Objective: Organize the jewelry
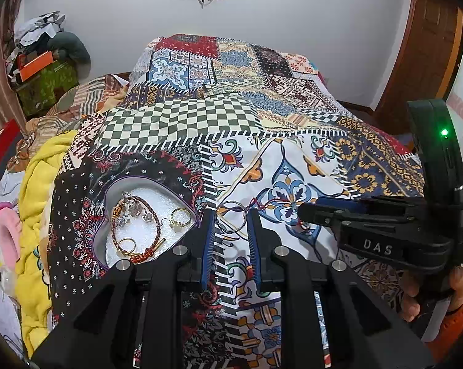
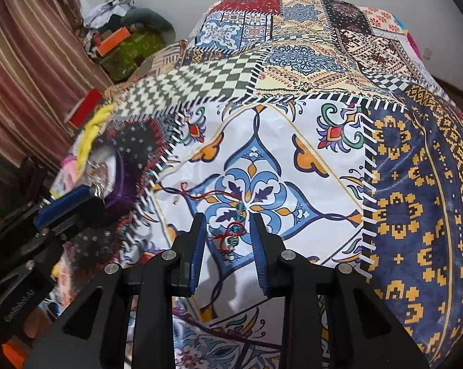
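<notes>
In the left wrist view, my left gripper (image 1: 230, 216) stands open, its blue-padded fingers either side of a thin silver bangle (image 1: 231, 205) lying on the patchwork bedspread (image 1: 182, 123). Just left of it sits a heart-shaped tin (image 1: 108, 193) holding a braided red-gold bracelet (image 1: 153, 215), gold rings (image 1: 180, 215) and crystal pieces. My right gripper (image 1: 303, 212) reaches in from the right. In the right wrist view, the right gripper (image 2: 228, 220) is open over a red string bracelet with teal beads (image 2: 236, 230), which lies flat between its fingers. The left gripper (image 2: 89, 195) and the purple-rimmed tin (image 2: 122, 181) show at the left.
A yellow blanket (image 1: 37, 215) and pink items are bunched at the bed's left edge. Boxes and clutter (image 1: 43, 70) pile up in the far left corner by a striped curtain (image 2: 25, 70). A hand in an orange sleeve (image 1: 446, 323) holds the right gripper. A wooden door (image 1: 422, 46) stands at the right.
</notes>
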Motion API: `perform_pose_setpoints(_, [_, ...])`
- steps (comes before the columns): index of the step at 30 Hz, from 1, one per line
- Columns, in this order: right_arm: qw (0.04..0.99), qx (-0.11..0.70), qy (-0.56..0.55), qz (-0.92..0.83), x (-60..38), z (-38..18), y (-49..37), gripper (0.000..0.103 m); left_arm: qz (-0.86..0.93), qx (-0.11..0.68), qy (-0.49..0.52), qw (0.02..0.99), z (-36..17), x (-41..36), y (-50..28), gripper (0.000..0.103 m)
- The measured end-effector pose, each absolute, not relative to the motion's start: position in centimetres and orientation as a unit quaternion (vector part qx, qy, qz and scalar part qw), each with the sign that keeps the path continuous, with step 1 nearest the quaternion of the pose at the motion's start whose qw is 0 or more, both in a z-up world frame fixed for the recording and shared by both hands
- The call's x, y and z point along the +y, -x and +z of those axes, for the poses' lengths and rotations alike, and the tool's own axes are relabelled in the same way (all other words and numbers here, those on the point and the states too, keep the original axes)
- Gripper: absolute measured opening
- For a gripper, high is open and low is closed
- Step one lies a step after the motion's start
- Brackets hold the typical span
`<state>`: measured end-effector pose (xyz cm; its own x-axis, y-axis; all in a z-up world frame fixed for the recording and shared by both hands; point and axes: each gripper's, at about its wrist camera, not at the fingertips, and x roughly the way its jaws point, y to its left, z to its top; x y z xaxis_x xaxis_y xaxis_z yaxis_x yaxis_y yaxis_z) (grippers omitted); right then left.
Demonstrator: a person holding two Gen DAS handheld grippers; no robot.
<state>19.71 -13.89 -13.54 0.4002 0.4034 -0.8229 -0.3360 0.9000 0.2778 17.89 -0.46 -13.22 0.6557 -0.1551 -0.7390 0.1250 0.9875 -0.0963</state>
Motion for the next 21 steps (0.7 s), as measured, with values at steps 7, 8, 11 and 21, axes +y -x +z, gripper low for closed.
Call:
perform_pose_setpoints(7, [0.837, 0.504, 0.008, 0.212, -13.0, -15.0, -19.8, 0.022, -0.077, 0.417, 0.025, 0.905, -14.1, -0.5, -18.3, 0.02])
perform_pose_setpoints(8, [0.837, 0.503, 0.012, 0.215, -12.8, -15.0, -19.7, 0.013, -0.077, 0.418, 0.025, 0.905, -14.2, -0.5, -18.3, 0.02])
perform_pose_setpoints(11, [0.836, 0.503, 0.013, 0.218, -12.9, -14.8, -19.4, 0.008, -0.074, 0.419, 0.025, 0.905, -14.1, -0.4, -18.1, 0.02])
perform_pose_setpoints(21, [0.851, 0.475, -0.003, 0.226, -13.3, -11.3, -18.9, 0.007, -0.064, 0.399, 0.027, 0.914, -12.0, 0.7, -16.8, 0.02])
